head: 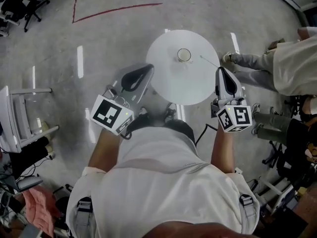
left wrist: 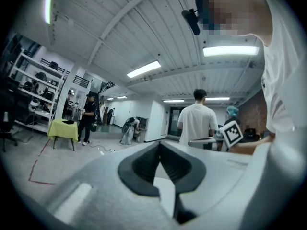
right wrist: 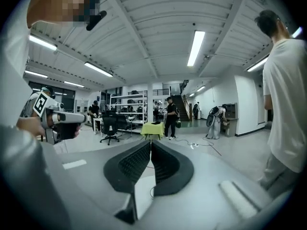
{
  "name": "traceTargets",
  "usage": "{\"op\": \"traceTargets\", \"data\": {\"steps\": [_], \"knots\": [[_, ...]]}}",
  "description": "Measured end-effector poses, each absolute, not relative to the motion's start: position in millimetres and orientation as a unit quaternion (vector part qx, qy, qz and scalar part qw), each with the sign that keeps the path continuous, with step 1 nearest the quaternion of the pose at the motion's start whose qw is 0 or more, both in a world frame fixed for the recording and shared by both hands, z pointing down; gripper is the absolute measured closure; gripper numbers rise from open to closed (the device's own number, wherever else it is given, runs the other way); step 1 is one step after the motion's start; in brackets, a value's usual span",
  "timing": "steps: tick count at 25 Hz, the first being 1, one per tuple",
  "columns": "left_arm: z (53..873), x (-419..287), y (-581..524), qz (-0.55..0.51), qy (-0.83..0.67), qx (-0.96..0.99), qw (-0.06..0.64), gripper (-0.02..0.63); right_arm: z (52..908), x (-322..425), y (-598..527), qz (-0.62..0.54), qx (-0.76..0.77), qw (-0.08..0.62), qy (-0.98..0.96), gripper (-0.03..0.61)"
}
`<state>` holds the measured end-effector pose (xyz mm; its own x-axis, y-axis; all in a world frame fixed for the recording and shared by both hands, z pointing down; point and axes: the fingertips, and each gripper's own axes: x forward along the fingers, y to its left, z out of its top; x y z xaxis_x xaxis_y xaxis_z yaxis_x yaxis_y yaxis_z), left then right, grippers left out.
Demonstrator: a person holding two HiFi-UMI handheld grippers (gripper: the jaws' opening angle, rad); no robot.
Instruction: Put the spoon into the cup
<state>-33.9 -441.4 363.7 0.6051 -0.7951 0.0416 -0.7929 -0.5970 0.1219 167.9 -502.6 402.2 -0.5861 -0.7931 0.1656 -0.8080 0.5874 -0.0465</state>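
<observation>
On a small round white table (head: 168, 83) stands a pale cup (head: 184, 55), seen from above near the far side. A thin spoon (head: 209, 61) lies on the tabletop to the cup's right. My left gripper (head: 148, 68) hovers at the table's left edge, jaws closed together with nothing between them. My right gripper (head: 220, 70) is at the table's right edge, near the spoon's handle end, also shut and empty. Both gripper views point out across the room rather than at the table: left gripper (left wrist: 159, 143), right gripper (right wrist: 150, 141). Cup and spoon are absent from them.
A person in a white shirt (head: 294, 63) stands close to the table's right side. A chair (head: 15, 118) and clutter sit at the left. Red tape lines (head: 119, 8) mark the concrete floor beyond. A yellow-covered table (right wrist: 152, 128) and several people stand farther off.
</observation>
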Motion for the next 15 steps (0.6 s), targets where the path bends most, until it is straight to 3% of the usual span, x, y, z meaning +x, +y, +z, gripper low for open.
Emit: {"op": "traceTargets", "data": {"steps": [9,15], "knots": [[380.8,-8.4,-488.2,0.017,-0.504,0.858,0.094,0.611,482.6,166.8,-599.7,0.105,0.390,0.139,-0.904,0.566],[398.4,-5.3,-501.3,0.033,-0.539,0.835,0.105,0.611,557.0,146.1,-631.7,0.113,0.334,0.230,-0.907,0.565]]}}
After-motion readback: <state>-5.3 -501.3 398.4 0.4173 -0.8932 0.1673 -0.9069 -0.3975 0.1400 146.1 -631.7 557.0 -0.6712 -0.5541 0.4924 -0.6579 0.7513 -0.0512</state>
